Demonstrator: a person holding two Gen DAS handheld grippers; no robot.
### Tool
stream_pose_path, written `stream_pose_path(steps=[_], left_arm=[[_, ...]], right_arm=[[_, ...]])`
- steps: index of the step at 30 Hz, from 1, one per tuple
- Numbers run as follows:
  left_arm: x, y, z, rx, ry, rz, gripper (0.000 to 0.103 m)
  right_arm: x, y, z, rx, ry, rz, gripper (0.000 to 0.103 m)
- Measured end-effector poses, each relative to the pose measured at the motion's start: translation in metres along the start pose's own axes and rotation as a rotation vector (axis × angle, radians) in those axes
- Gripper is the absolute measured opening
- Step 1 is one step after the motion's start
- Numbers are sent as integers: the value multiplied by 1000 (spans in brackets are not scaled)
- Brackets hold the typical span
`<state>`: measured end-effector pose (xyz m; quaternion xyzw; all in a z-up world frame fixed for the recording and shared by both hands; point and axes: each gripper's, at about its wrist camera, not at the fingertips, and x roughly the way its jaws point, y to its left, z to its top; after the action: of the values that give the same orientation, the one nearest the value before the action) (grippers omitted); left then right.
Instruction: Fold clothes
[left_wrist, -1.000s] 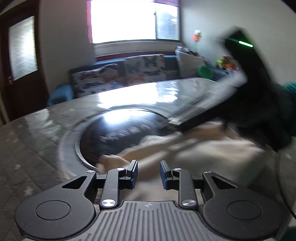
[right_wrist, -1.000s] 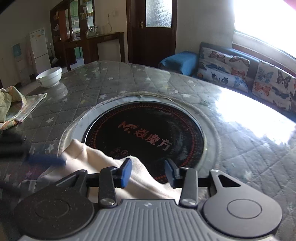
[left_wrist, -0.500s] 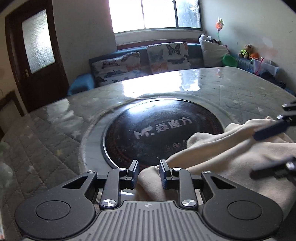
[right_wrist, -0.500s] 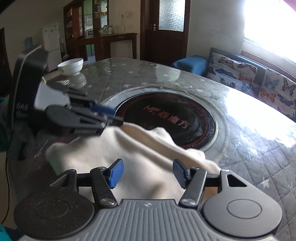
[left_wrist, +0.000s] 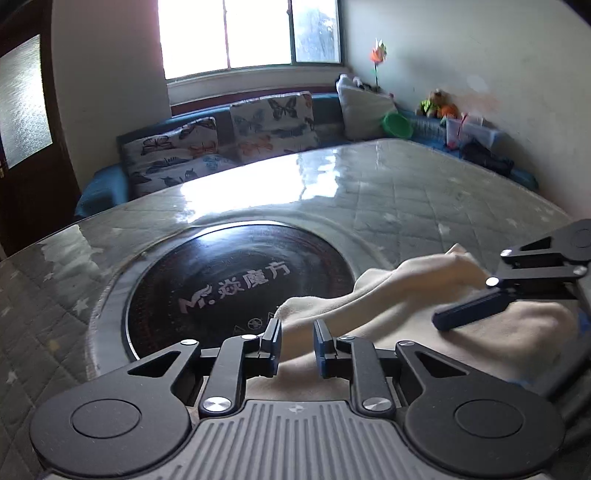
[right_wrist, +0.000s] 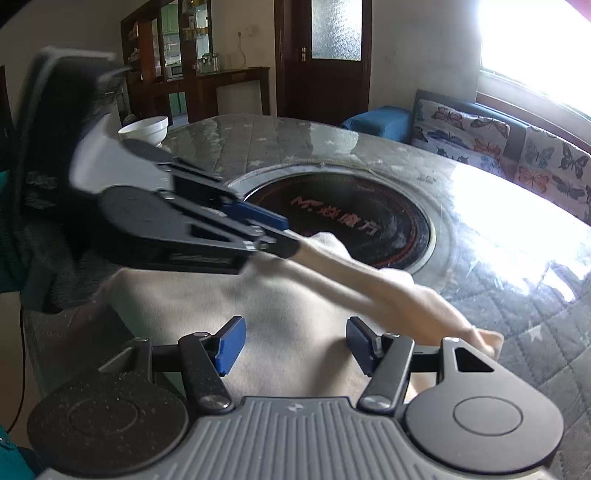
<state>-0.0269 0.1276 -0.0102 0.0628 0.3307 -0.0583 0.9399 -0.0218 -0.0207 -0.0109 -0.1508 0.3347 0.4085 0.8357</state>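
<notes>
- Left gripper (left_wrist: 297, 343): jaws narrowed onto an edge of the cream garment (left_wrist: 406, 317), which lies bunched on the table (left_wrist: 424, 192) beside the dark round hob (left_wrist: 236, 284)
- To fold well, I'd keep that edge taut and carry it level
- Right gripper (right_wrist: 295, 345): jaws wide apart over the cloth, gripping nothing; it should pin the crease

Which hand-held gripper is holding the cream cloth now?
The left hand-held gripper: its jaws pinch a fold of the cream cloth. The right hand-held gripper is wide open above it.
</notes>
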Motion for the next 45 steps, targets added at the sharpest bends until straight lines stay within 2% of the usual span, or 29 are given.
stream_pose_path(steps=[4,9,14,20,30,34,37,41,44,45], left_arm=[[17,4,0,-18,26,35,21],[21,3,2,-19,42,64,23],[11,0,9,-26,30,50,23],[8,-14,18,-1,7,-41,23],[38,-12,17,-32,53,14,24],[30,-11,16,-53,27,14,24],[17,-11,16,-67,-8,10,24],[0,-21,12,-57,-43,-20,24],[-10,-33,6,-46,-47,-52,24],[-13,-38,3,-41,-46,-67,24]], right_arm=[[2,1,-4,6,4,4,62],[2,4,-8,1,4,11,63],[-2,7,-8,-8,-12,12,63],[-6,10,-9,-15,-23,25,63],[-14,8,-15,3,-6,57,63],[-27,-2,-16,51,-16,82,63],[-41,-18,-16,76,-35,33,62],[-51,-44,-13,122,-58,-35,57],[-47,-63,-6,168,-64,-54,48],[-45,-65,-4,173,-63,-49,43]])
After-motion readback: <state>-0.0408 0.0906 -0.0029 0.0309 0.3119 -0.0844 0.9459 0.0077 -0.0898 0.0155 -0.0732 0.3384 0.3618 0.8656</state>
